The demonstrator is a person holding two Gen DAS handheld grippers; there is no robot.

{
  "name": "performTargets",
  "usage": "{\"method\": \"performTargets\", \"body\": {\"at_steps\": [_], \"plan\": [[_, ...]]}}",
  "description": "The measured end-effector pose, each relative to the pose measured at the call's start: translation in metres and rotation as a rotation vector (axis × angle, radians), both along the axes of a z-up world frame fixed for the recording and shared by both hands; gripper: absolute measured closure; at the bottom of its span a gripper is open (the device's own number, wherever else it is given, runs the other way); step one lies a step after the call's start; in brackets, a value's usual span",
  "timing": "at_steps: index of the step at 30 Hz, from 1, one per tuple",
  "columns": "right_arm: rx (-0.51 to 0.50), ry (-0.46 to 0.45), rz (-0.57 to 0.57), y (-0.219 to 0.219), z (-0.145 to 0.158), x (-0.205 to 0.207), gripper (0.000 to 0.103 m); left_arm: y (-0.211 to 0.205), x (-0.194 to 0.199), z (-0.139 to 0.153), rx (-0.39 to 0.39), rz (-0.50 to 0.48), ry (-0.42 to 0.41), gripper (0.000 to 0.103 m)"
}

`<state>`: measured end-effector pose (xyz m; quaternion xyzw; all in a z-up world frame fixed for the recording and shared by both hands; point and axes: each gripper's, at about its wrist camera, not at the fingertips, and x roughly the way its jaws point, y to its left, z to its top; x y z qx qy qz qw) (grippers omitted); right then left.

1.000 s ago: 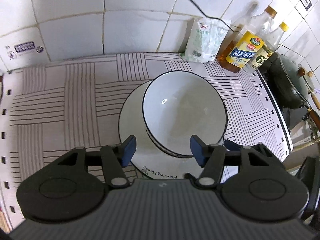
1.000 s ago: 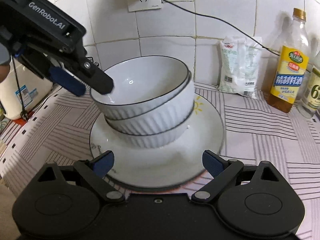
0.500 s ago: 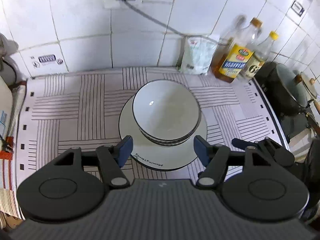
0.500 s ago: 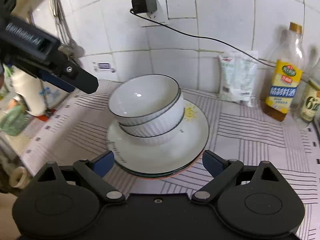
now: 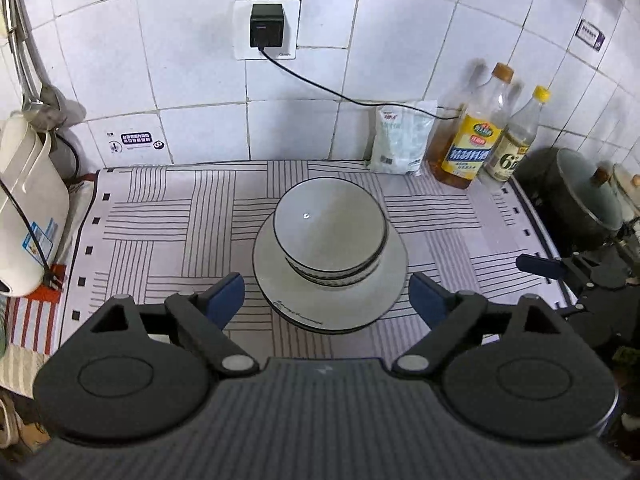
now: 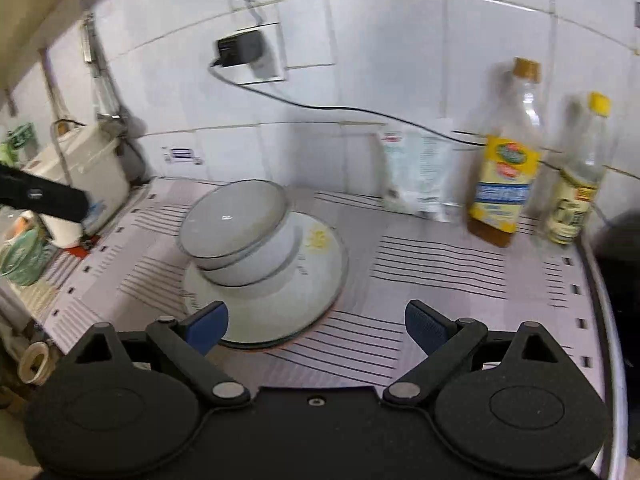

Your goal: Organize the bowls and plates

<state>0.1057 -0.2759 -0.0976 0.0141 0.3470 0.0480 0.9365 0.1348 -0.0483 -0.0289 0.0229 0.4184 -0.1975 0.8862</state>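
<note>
Item: two white bowls (image 5: 330,229), dark-rimmed, nested and empty, the upper one tilted; set on stacked plates (image 5: 376,300) at mid-bench (image 5: 160,236). Far right by the tiled wall: a white pouch (image 5: 400,140) and two bottles (image 5: 474,136), the amber one part-filled. Left tongs (image 5: 326,300): jaws opening, nothing between them, clear of the plates. Right tongs (image 6: 316,324): spread wide, empty, near the plate rim. Striped bench left of the plates lies open; a lidded pot (image 5: 580,196) stands beyond the right edge.
</note>
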Motion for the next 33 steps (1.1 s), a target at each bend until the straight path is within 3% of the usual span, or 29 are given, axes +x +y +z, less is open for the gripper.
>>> {"method": "performTargets", "body": {"at_steps": [10,14,18,21,28,33], "plan": [[-0.027,0.018,-0.156,-0.003,0.043,-0.025,0.004,-0.009,-0.026,0.018,0.065,0.03,-0.059,0.005],[-0.011,0.028,-0.18,-0.002,0.06,-0.037,0.004,-0.011,-0.033,0.018,0.093,0.042,-0.036,0.005],[-0.068,0.026,-0.299,-0.002,0.063,-0.047,0.004,-0.012,-0.041,0.015,0.108,0.041,-0.014,0.005],[-0.042,0.063,-0.317,-0.007,0.061,-0.051,0.004,-0.012,-0.047,0.015,0.139,0.058,-0.017,0.005],[-0.114,0.005,-0.352,0.011,0.079,-0.081,0.004,-0.008,-0.053,0.018,0.154,0.058,-0.016,0.005],[-0.131,0.001,-0.313,0.025,0.083,-0.089,0.004,-0.009,-0.058,0.016,0.193,0.044,-0.024,0.005]]}}
